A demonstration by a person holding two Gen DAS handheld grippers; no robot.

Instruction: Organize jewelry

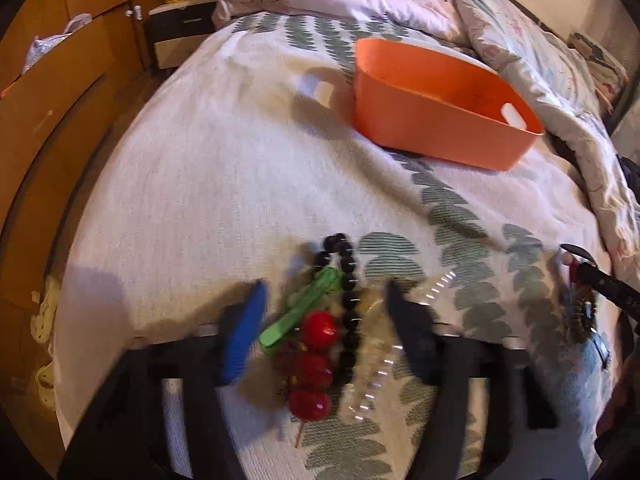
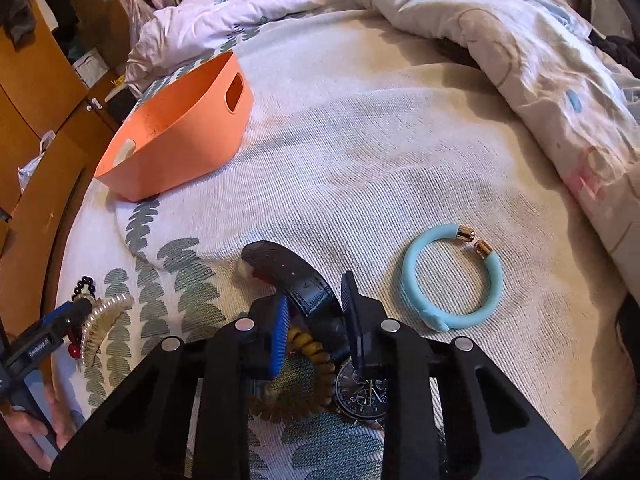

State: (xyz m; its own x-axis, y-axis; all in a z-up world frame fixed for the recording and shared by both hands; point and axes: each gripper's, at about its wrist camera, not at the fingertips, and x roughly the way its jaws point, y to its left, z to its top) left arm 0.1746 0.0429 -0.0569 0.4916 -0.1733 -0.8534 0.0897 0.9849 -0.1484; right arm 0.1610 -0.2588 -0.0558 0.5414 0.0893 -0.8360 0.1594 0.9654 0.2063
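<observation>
Left jaws (image 1: 324,312) apart over beads (image 1: 347,300); right jaws (image 2: 314,312) clamp watch strap (image 2: 296,280); bedspread (image 2: 360,152) bare ahead.

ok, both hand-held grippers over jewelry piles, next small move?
Probably finish closing the right hand-held gripper on the watch strap between its fingers, then lift toward the orange bin, which looks empty. Grip isn't clearly firm yet.

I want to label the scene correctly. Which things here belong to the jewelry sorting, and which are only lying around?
Belongs to the job:
- orange bin
- blue bracelet
- watch
- black bead string
- red bead string
- green clip
- pearl comb

Only lying around:
- rumpled duvet
- wooden wardrobe
- nightstand
</observation>
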